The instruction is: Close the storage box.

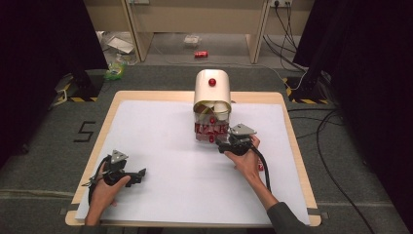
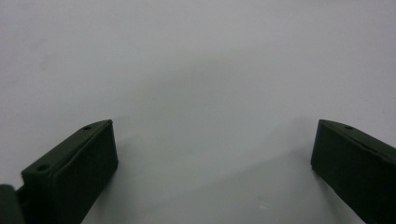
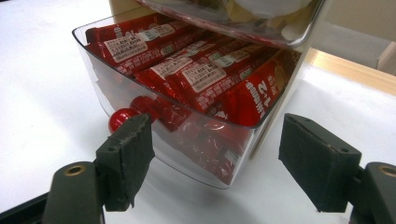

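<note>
Here the left gripper (image 1: pixel 139 174) rests low on the white sheet (image 1: pixel 160 146), near the left front corner of the table (image 1: pixel 292 105). In the left gripper view its two black jaws stand wide apart, and there is just bare white sheet between them. It holds nothing. It is well apart from the drawer.

Next, in the middle of the table, stands a small cream cabinet (image 1: pixel 212 87) with a round top and a red knob (image 1: pixel 212 82). Its bottom clear drawer (image 3: pixel 187 140) is pulled out toward the person. The drawer is full of red snack packets (image 3: pixel 205 77), lying side by side with their long sides running from the front of the drawer to the back. On the drawer's front wall sits a little red ball knob (image 3: pixel 120 116).

Then comes the right gripper (image 1: pixel 225 145), just in front of that drawer. It is by far the nearer one. In the right gripper view its jaws are open wide and grip nothing. The red ball knob is not in the middle of the gap. It sits just above and beside the left pad (image 3: pixel 128 156), very close to it, while the right pad (image 3: pixel 317 161) stands off past the drawer's corner.

So I think the right gripper would have to slide toward its own left side to get the knob between the pads, and then squeeze. The drawer's long way points right at the person, so a push or pull would go along that line.
</note>
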`<state>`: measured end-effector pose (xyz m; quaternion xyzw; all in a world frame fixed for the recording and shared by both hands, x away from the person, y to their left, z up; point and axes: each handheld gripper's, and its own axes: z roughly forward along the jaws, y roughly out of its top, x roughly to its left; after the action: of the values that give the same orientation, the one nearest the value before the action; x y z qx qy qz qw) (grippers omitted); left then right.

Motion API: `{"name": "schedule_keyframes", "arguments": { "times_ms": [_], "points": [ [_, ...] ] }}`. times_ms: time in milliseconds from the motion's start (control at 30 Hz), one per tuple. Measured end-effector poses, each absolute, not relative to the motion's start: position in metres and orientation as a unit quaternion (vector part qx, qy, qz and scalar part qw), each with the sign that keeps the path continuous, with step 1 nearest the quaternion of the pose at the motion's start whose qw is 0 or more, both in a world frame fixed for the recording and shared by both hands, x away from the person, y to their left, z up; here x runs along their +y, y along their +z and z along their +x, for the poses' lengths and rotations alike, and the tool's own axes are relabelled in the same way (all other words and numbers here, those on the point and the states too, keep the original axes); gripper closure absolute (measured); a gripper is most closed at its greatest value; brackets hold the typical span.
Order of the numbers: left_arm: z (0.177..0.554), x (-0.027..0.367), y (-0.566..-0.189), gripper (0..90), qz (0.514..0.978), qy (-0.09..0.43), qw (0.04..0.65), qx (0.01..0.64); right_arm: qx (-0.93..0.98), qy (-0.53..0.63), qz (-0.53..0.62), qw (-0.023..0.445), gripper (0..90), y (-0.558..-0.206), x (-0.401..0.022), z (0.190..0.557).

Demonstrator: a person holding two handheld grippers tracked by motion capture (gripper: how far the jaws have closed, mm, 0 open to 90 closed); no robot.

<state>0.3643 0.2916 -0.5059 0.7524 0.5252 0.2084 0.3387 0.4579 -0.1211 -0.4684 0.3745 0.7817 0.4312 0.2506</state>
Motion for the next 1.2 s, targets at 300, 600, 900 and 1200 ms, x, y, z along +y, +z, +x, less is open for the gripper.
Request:
{"name": "schedule_keyframes", "arguments": {
  "times_ms": [300, 600, 900, 1200],
  "points": [
    [0.364, 0.292, -0.506, 0.0, 0.752, 0.209, 0.339, 0.525, 0.778, 0.432, 0.374, 0.263, 25.2, -0.470, -0.122, 0.462],
    [0.364, 0.292, -0.506, 0.0, 0.752, 0.209, 0.339, 0.525, 0.770, 0.436, 0.381, 0.268, 23.4, -0.472, -0.124, 0.469],
    [0.364, 0.292, -0.506, 0.0, 0.752, 0.209, 0.339, 0.525, 0.759, 0.443, 0.394, 0.268, 20.7, -0.475, -0.125, 0.475],
    [0.364, 0.292, -0.506, 0.0, 0.752, 0.209, 0.339, 0.525, 0.754, 0.442, 0.400, 0.273, 19.3, -0.474, -0.128, 0.479]
  ]
}}
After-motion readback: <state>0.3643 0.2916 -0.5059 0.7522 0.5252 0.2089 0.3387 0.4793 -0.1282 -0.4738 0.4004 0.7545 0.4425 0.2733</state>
